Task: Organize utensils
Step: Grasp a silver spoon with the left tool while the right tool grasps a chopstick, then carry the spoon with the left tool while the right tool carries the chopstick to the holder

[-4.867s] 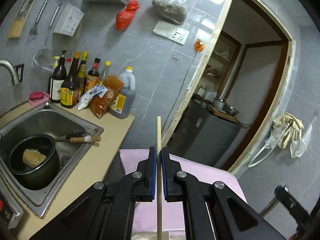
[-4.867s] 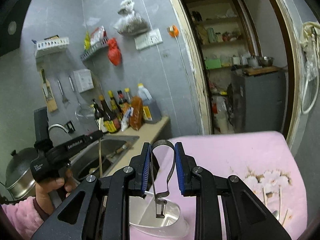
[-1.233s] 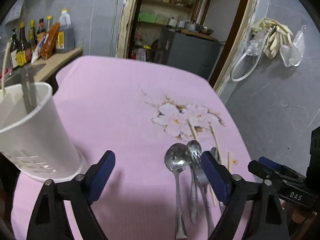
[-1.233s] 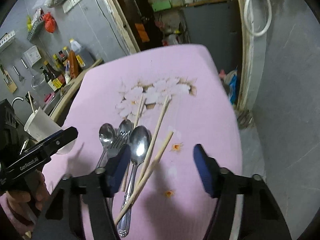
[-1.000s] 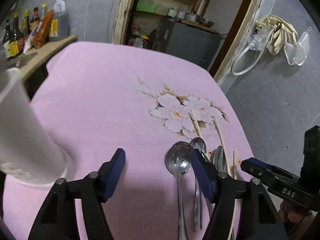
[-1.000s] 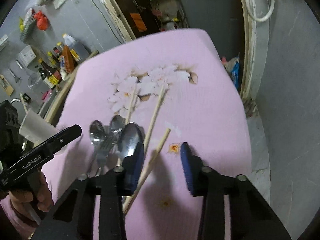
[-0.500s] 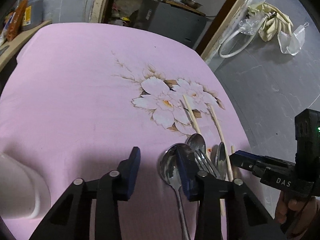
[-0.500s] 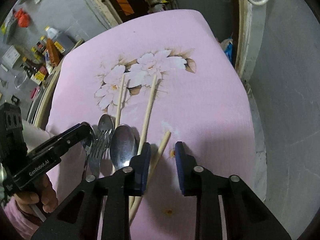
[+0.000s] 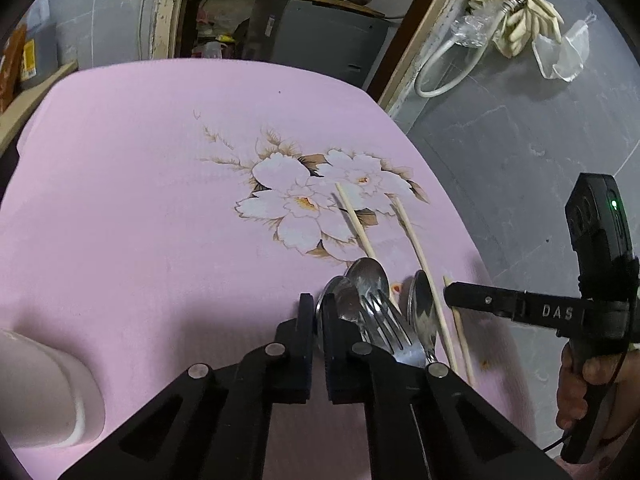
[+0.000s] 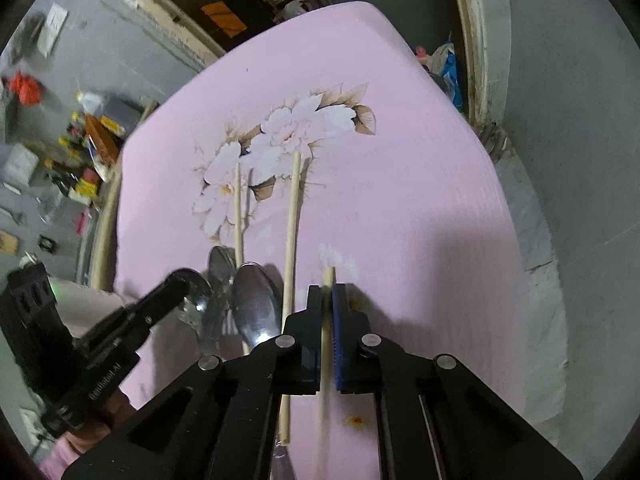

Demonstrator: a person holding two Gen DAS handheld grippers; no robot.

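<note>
Steel spoons, a fork (image 9: 387, 326) and wooden chopsticks lie together on the pink flowered tablecloth (image 9: 140, 200). My left gripper (image 9: 318, 308) is shut on the leftmost spoon (image 9: 334, 294), its bowl poking out between the fingers. My right gripper (image 10: 327, 294) is shut on the rightmost chopstick (image 10: 328, 276), which lies on the cloth. Two more chopsticks (image 10: 292, 216) lie to its left, beside a large spoon (image 10: 256, 300). The white utensil holder (image 9: 44, 392) stands at the left edge of the left wrist view.
The table's right edge drops to a grey floor (image 10: 560, 160). A doorway with a dark cabinet (image 9: 320, 40) lies beyond the far edge. A counter with bottles (image 10: 92, 128) stands to the left.
Both grippers came down onto the utensil pile and closed, the left on the leftmost spoon, the right on the rightmost chopstick. Earlier both were open above the table.
</note>
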